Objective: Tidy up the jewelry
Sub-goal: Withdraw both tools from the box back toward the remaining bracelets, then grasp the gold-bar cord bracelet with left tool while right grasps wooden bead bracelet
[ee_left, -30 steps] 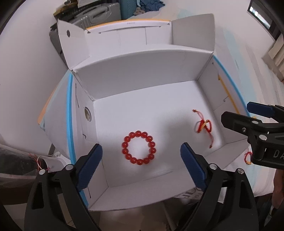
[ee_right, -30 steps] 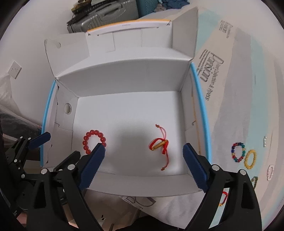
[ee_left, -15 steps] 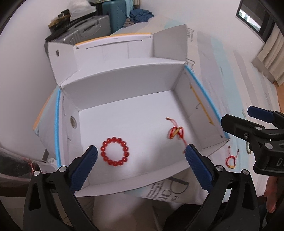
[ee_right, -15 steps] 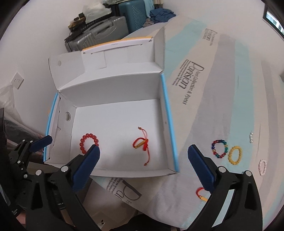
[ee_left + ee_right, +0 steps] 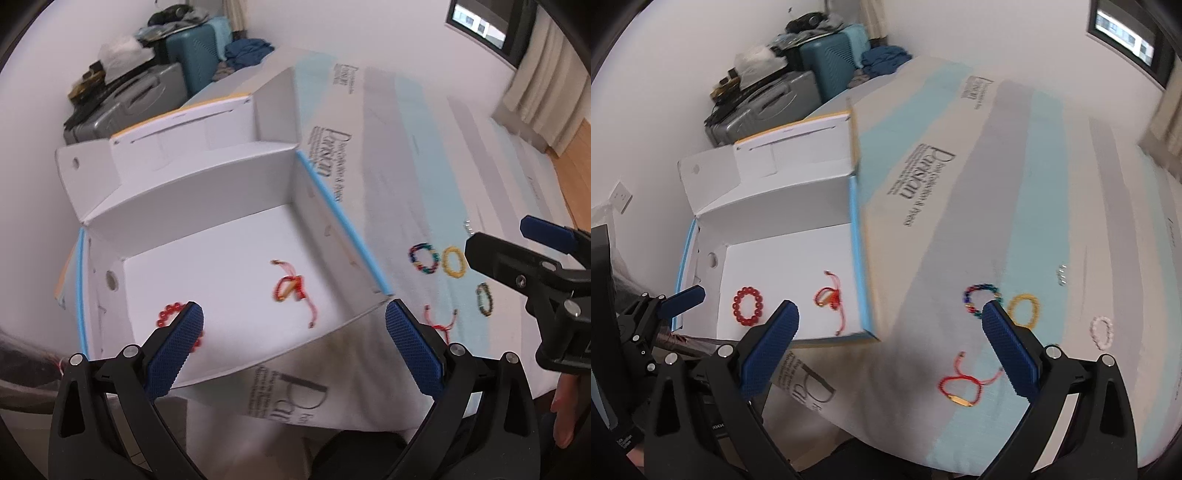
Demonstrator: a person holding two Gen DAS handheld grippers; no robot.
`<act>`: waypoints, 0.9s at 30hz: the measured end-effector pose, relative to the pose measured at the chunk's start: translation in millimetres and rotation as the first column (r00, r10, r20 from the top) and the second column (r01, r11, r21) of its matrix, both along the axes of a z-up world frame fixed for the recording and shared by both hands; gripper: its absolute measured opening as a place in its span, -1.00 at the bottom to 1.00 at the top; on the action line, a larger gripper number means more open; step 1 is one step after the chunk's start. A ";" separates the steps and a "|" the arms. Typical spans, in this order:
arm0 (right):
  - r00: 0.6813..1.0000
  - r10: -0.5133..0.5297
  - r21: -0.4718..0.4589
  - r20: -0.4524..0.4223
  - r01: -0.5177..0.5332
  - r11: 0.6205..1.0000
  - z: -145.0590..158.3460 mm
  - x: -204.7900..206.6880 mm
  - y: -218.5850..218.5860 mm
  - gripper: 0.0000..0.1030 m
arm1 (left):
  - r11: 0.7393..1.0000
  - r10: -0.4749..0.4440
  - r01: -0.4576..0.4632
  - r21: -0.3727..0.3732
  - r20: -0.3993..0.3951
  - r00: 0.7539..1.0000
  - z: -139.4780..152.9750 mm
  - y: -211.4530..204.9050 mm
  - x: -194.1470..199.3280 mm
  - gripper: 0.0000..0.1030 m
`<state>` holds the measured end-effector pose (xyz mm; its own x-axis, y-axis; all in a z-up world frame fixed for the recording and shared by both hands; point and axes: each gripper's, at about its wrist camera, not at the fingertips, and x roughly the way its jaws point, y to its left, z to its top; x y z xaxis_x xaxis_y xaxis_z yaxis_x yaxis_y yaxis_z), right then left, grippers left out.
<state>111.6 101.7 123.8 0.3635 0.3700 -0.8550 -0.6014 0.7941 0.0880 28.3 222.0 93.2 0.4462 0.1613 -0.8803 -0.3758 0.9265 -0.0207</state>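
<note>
An open white cardboard box (image 5: 221, 184) (image 5: 790, 206) holds a red bead bracelet (image 5: 748, 306) (image 5: 168, 314) and a red cord bracelet with a gold piece (image 5: 291, 290) (image 5: 829, 297). On the bed to its right lie a multicoloured bead bracelet (image 5: 979, 299) (image 5: 424, 256), a yellow one (image 5: 1023, 308) (image 5: 453, 261), a white one (image 5: 1102, 332), a dark one (image 5: 484, 299) and another red cord bracelet (image 5: 960, 387) (image 5: 439, 323). My left gripper (image 5: 293, 339) is open over the box's near right corner. My right gripper (image 5: 888, 339) is open above the bed, holding nothing.
The bed cover (image 5: 997, 184) is striped pale blue and grey with printed lettering. Suitcases (image 5: 798, 88) and piled clothes stand against the wall behind the box. A small silver item (image 5: 1062, 273) lies farther out on the bed. A window (image 5: 1126, 33) is at the top right.
Both grippers have pulled up and to the right, away from the box, leaving the red bead and red cord bracelets inside. More bracelets on the bed have come into view.
</note>
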 end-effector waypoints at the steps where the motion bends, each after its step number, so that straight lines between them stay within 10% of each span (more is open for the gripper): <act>1: 1.000 -0.009 0.003 0.004 0.009 1.000 2.1 1.1 -9.8 0.85 | 1.000 -0.011 0.011 0.002 0.004 1.000 2.2 -8.6 3.8 0.89; 27: 0.974 -0.225 -0.015 -0.024 0.225 0.974 -22.0 47.1 -196.9 0.85 | 0.965 -0.264 0.263 -0.024 -0.056 0.963 -39.2 -167.6 72.5 0.88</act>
